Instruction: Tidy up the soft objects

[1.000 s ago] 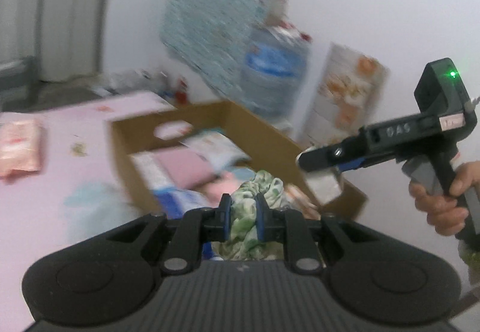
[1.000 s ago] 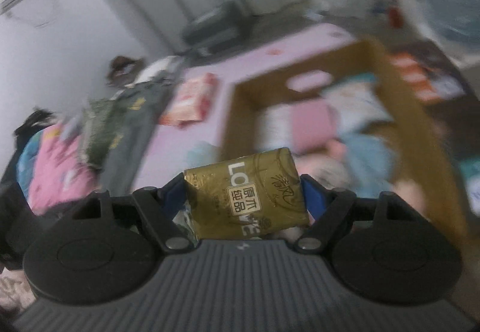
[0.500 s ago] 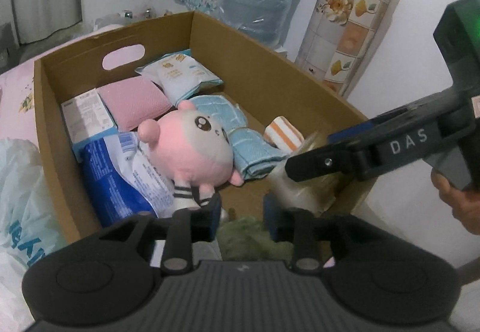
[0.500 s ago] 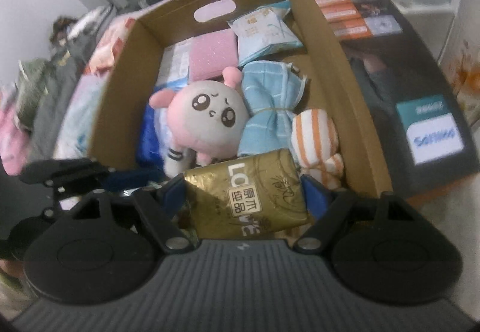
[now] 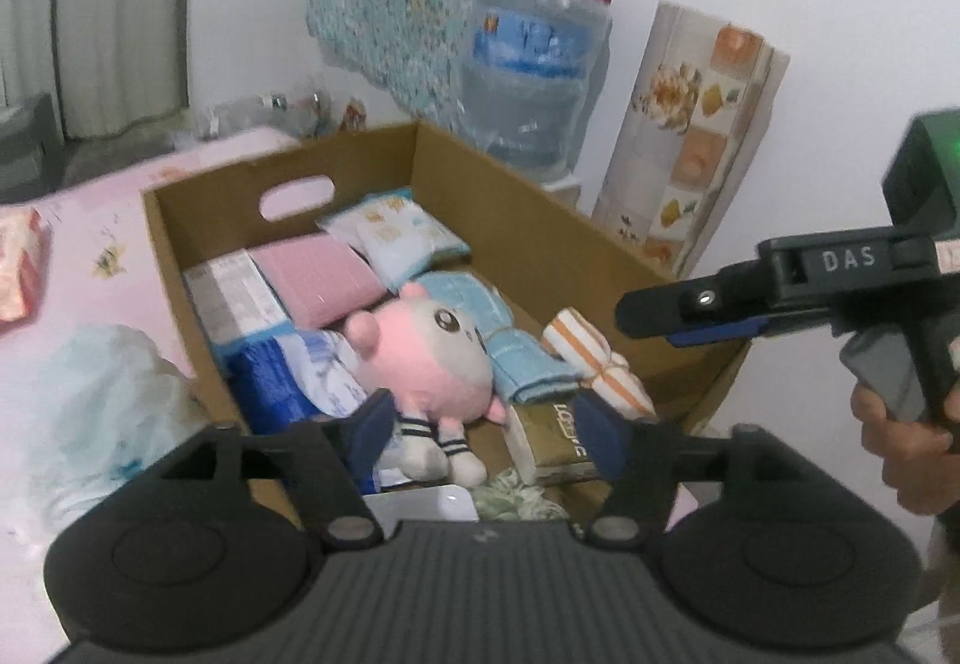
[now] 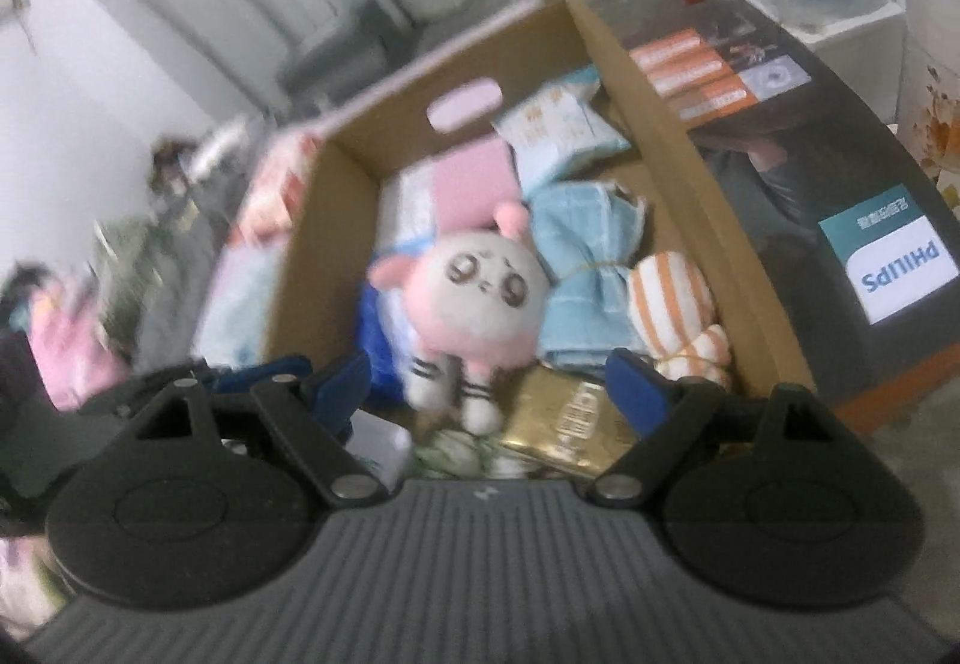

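Observation:
A cardboard box (image 5: 540, 220) holds a pink-and-white plush doll (image 5: 432, 352), a blue towel (image 5: 498, 340), an orange-striped cloth (image 5: 594, 358) and several packs. My left gripper (image 5: 483, 421) hovers over the box's near end. Its jaws are opening with nothing between them. The green floral cloth (image 5: 516, 496) lies just below it. A gold tissue pack (image 6: 564, 424) rests on the box floor beside the doll's (image 6: 480, 298) feet. My right gripper (image 6: 486, 385) stands open above the pack, with its pads clear of it. From the side, the right gripper (image 5: 690, 316) hangs over the box's right wall.
The box stands against a pink-sheeted bed (image 5: 90, 244) carrying a pale plastic bag (image 5: 102, 388). A black Philips carton (image 6: 840, 220) lies to its right. A water jug (image 5: 528, 82) and a patterned roll (image 5: 690, 142) stand behind. A person's hand (image 5: 900, 436) holds the right gripper.
The left jaws have spread and the green cloth has dropped into the box's near end. The right gripper has let go of the gold pack, which now lies in the box.

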Motion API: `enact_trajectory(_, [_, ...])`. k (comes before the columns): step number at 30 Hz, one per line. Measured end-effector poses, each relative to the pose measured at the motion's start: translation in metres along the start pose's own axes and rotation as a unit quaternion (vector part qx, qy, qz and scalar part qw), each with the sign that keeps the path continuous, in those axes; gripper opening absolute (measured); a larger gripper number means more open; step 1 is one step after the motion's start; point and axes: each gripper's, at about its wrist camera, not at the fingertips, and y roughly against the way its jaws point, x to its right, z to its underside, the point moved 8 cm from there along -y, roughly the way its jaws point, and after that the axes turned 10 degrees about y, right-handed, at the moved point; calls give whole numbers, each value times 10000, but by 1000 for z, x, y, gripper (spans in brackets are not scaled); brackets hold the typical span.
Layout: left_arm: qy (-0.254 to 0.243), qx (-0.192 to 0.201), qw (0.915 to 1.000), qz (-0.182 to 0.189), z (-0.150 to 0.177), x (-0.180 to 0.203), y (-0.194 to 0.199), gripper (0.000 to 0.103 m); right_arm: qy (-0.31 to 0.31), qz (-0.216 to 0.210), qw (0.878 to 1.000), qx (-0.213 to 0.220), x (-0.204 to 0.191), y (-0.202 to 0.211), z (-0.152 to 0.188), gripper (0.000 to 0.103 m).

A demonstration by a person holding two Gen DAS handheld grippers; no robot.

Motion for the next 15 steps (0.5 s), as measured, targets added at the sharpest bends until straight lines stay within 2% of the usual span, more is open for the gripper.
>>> enact_trajectory(3, [-20,240,9996,-174,1,-7,24,90,-92,14,9986,527,-13,20,8,89])
enact_trajectory(6, [38,530,9971,-537,3,-20,51,103,-142,48,9952,965,-28,36,19,99])
enact_trajectory(7, [66,631,9958,-656,4,-25,60,103,-136,94,9938,1100,-34,40,23,102])
enact_trajectory(10, [142,782,9921,-968,10,-40,83,103,-28,303,9911,1297,-51,49,37,102])
enact_trajectory(15, [640,517,9863,-1427,31,-70,103,103,81,655,9899,1257,-71,53,55,102])
